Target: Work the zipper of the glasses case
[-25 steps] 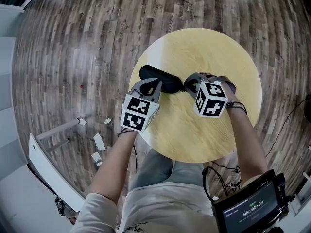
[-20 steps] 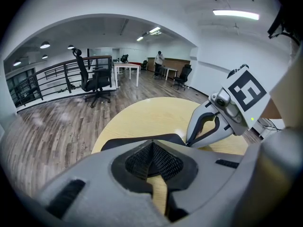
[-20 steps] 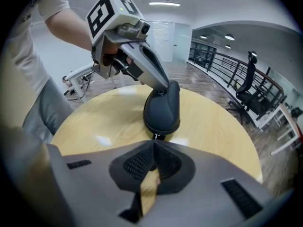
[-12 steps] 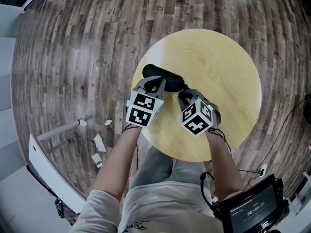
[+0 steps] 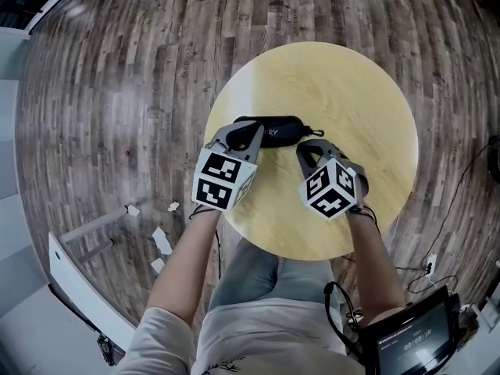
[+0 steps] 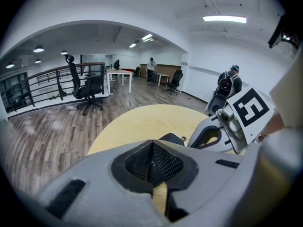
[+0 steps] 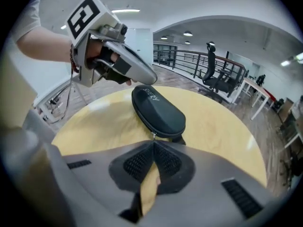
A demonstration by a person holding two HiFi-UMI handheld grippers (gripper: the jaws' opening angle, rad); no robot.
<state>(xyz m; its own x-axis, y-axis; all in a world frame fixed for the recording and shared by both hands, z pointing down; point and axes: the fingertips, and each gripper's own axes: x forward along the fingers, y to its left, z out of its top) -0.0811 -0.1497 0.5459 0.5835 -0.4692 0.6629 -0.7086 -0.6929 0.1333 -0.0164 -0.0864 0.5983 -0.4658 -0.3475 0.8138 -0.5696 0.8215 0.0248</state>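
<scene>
Yellow wood-grain round table [image 5: 351, 92] over grey-brown plank floor [image 5: 117, 92]. Near the table's middle, flat on the top, a black glasses case [image 5: 277, 130]: smooth matte shell, long oval with rounded ends, pale lettering along one side, zipper seam running round the rim.

At the case's left end, left gripper [image 6: 151, 148], grey moulded plastic, jaws pressed together into a single peak; black diamond-mesh pads [image 6: 163, 162] meeting at the seam, nothing seen between them, tip right at the case's rounded end. Whether it pinches the shell, cannot tell.

At the case's right end, right gripper [image 7: 152, 143], same grey shell and mesh pads [image 7: 137, 162], jaws closed on the small metal zipper pull [image 7: 152, 135], which shows just at their tip. Beside it, a short black loop [image 7: 182, 138] at the end of the case.

White cube [image 5: 217, 180] with black square markers on the back of each gripper.
</scene>
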